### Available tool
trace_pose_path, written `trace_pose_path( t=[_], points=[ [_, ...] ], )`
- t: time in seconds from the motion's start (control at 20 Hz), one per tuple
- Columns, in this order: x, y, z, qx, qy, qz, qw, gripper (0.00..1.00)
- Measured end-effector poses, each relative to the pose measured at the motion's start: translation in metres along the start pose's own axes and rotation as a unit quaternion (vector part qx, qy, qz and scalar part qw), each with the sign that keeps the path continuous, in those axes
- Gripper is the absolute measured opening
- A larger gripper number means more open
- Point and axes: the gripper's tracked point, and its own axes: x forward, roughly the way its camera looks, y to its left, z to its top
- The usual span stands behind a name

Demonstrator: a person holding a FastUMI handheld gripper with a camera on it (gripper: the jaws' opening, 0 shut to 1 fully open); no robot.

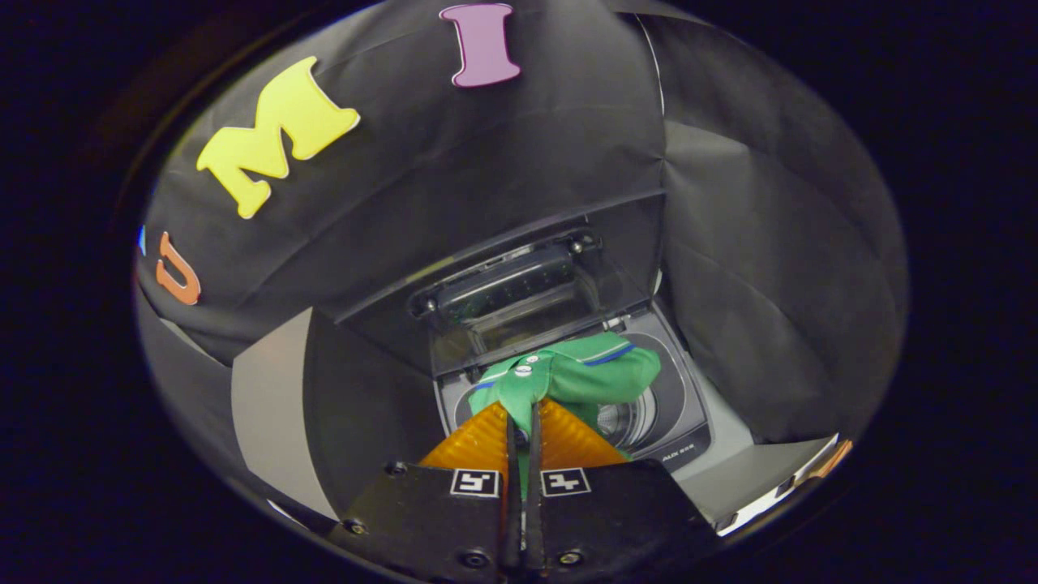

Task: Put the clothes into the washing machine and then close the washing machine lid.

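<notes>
Gripper view, nearest first: we see our gripper [521, 422] with its two fingers drawn almost together, only a thin slit between them, and a fold of the green shirt [572, 377] pinched in that slit. Both fingers press on the cloth. The rest of the shirt bunches just ahead of the fingertips, with a blue stripe along its edges and a couple of small buttons on top. It hangs above the washer [677, 422], over the round mouth of the drum [628, 422], part of which shows under the cloth to the right. Beyond the shirt we see the lid [519, 304] standing raised at the back of the washer, clear panel facing us. Behind it is the booth's black wall [486, 162].
</notes>
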Motion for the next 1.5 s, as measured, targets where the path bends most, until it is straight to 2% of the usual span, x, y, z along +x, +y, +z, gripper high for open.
trace_pose_path(
  t=[0.3,1.0,1.2,1.35,1.5],
  points=[
    [0.048,-0.007,-0.023,-0.021,0.013,0.004,1.0,0.06],
    [0.138,-0.041,-0.058,-0.062,0.035,-0.026,0.997,0.07],
    [0.151,-0.043,-0.073,-0.044,0.051,-0.018,0.998,0.11],
    [0.142,-0.042,-0.067,-0.031,0.042,-0.017,0.998,0.26],
    [0.117,-0.033,-0.046,-0.058,0.005,-0.008,0.998,0.44]
  ],
)
